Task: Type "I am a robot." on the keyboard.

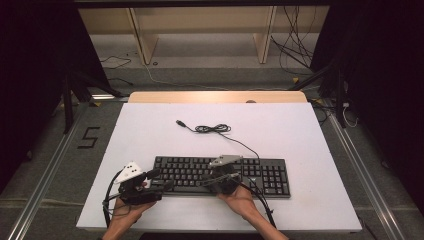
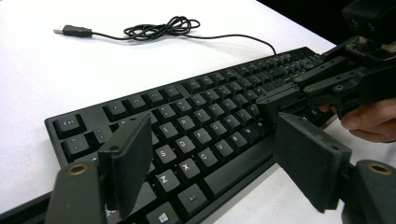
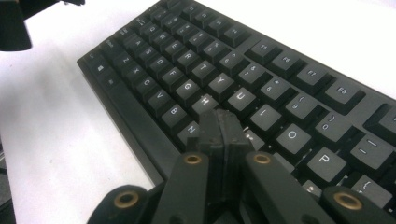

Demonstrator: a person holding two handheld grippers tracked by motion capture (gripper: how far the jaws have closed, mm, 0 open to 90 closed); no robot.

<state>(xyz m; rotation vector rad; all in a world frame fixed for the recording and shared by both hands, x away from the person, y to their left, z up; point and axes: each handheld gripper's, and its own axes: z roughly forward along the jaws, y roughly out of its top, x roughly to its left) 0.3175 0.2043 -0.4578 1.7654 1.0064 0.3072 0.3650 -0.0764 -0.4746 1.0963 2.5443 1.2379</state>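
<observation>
The left hand-held gripper (image 1: 161, 181) sits at the keyboard's (image 1: 270, 177) left end, jaws spread wide over the lower-left keys, holding nothing. The keyboard lies on the white worktop (image 1: 150, 130), toward its near edge, with its cable (image 1: 215, 129) coiled behind it and the USB plug (image 1: 181, 122) lying loose. The right hand-held gripper (image 1: 231, 176) is over the keyboard's middle, jaws pressed together with nothing between them, tips down on the keys beside J.
</observation>
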